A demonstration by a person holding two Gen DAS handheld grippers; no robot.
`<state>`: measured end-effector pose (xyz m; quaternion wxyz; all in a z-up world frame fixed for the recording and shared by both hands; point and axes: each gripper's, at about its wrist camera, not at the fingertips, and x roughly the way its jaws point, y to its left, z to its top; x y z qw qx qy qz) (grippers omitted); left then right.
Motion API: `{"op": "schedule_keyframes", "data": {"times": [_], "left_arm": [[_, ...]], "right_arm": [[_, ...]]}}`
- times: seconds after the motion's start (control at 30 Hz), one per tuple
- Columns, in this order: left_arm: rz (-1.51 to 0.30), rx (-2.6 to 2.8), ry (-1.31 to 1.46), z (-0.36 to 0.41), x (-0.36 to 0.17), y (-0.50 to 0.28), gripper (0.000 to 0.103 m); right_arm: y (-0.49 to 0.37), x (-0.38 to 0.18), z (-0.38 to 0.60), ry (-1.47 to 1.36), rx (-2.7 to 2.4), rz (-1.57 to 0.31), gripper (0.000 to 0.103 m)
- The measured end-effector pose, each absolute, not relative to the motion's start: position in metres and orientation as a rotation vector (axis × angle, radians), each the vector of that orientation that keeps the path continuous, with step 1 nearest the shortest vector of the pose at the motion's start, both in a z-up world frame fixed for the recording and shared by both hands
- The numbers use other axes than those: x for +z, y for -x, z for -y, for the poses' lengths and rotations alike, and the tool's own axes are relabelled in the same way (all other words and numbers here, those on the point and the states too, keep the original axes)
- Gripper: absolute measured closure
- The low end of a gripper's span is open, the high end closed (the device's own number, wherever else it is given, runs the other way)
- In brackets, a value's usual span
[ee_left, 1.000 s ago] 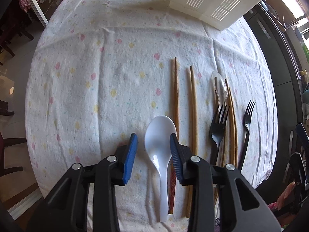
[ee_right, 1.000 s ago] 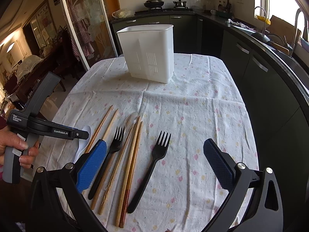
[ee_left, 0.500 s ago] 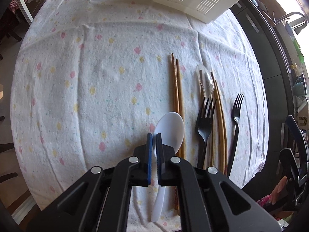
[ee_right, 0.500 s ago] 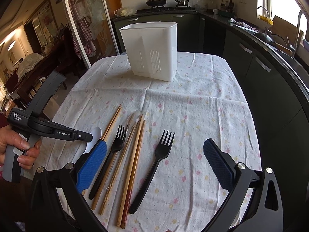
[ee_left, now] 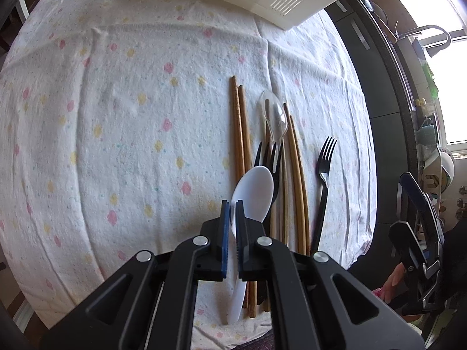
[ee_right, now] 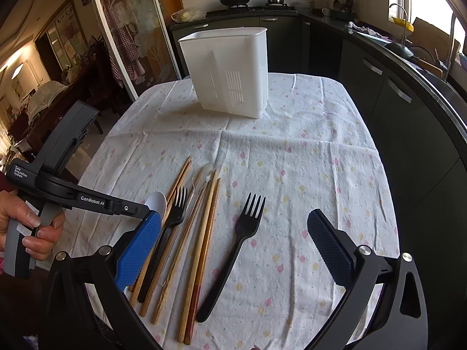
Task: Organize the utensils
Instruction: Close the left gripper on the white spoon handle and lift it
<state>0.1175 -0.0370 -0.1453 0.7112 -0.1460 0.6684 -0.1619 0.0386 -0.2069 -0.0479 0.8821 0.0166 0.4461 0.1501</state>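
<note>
Utensils lie in a row on the floral tablecloth: wooden chopsticks, clear plastic spoon, two black forks, one well apart at 3 o'clock of the rest. White slotted utensil holder stands upright at 12 o'clock, far end of table.

Left gripper, pitched steeply down, pads pinching the white spoon at its neck, bowl pointing fwd over the chopsticks. A hand grips its handle. Right gripper hovers at 6 o'clock, jaws spread wide, nothing between.

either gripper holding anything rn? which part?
Left gripper is shut on the white spoon, clamped on the handle just below the bowl. Right gripper is open, holding nothing.
</note>
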Motion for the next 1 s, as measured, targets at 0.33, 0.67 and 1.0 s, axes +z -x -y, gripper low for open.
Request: {"op": "schedule_keyframes", "data": {"times": [0.33,0.67,1.0], "left_arm": [[-1.476,-0.367,0.298,0.046,-0.139,-0.118,0.063],[-1.523,-0.288,0.051,0.067,-0.141,-0.102,0.063],[-1.541,-0.284,-0.017,0.081,-0.146,-0.096,0.085]], "right_arm": [[-0.039,-0.049,0.209,-0.031,0.305,-0.933,0.004],[-0.040,-0.049,0.209,-0.029,0.307,-0.934,0.004],[-0.039,-0.049,0.211,-0.034,0.308,-0.930,0.004]]}}
